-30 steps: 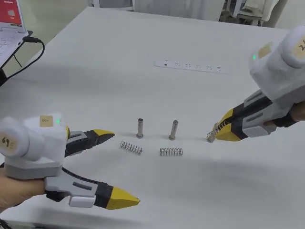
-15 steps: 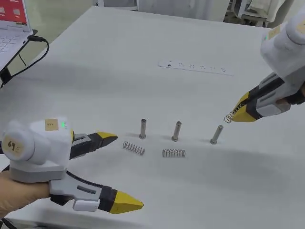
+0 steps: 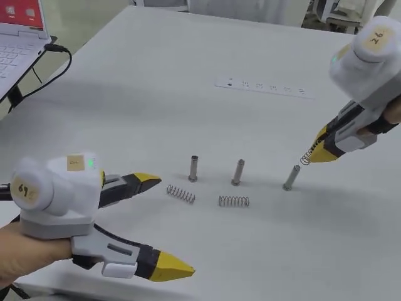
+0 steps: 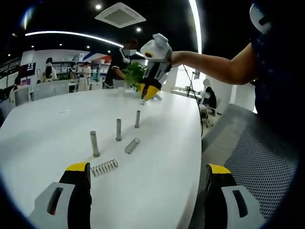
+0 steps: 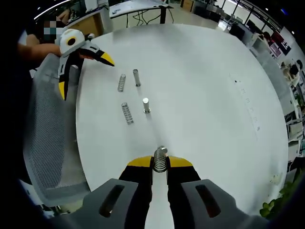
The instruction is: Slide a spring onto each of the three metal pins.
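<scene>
Three short metal pins stand upright in a row on the white table: left pin [image 3: 193,168], middle pin [image 3: 238,171], right pin [image 3: 292,177]. Each pin is bare. Two springs lie flat in front of them, one [image 3: 180,193] by the left pin, the other [image 3: 234,201] by the middle pin. My right gripper [image 3: 318,155] is shut on a third spring [image 3: 306,157], held in the air just above and right of the right pin. In the right gripper view that spring [image 5: 160,162] sticks out between the closed jaws. My left gripper [image 3: 163,226] hovers open near the table's front left, holding nothing.
A white power strip [image 3: 263,88] lies farther back on the table. A laptop [image 3: 19,25] with a black cable [image 3: 53,59] sits at the far left edge. A mesh chair [image 5: 47,143] stands beside the table.
My right gripper has lifted up and away from the right pin with the spring still in it. The left gripper stays open in about the same place. The head view has shifted slightly.
</scene>
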Demonstrator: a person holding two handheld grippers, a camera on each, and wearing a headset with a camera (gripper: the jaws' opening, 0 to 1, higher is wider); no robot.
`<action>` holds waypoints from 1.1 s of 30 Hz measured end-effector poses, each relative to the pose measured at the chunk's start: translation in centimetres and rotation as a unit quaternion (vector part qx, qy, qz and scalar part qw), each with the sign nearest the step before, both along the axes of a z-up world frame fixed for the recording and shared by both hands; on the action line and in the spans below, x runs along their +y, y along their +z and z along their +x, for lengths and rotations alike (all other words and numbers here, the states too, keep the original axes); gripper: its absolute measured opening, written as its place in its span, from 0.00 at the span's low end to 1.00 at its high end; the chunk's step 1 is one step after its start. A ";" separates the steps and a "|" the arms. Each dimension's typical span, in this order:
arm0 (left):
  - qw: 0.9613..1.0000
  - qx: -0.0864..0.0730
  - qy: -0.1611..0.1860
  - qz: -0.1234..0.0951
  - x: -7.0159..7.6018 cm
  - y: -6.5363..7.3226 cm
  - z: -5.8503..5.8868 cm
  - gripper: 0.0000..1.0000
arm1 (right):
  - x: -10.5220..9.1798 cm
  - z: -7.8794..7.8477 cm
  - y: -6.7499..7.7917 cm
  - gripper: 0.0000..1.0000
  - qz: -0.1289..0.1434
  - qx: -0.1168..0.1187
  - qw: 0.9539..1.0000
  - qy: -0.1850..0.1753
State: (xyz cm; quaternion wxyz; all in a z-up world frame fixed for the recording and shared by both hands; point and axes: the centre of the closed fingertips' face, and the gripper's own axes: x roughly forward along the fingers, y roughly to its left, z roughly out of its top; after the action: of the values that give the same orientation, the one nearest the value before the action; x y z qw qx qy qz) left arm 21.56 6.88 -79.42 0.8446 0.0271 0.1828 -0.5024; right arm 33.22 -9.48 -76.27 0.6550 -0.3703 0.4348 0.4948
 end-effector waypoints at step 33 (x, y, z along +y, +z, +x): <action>1.000 0.006 -0.002 -0.001 0.0 -0.2 -0.1 0.94 | 0.0 1.9 -3.7 0.08 -0.031 0.032 0.999 0.003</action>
State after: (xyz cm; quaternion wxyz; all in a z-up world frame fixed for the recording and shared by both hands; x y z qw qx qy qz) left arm 21.49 6.92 -79.64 0.8424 0.0233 0.1875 -0.5046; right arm 35.11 -9.51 -79.94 0.6279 -0.3752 0.4695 0.4945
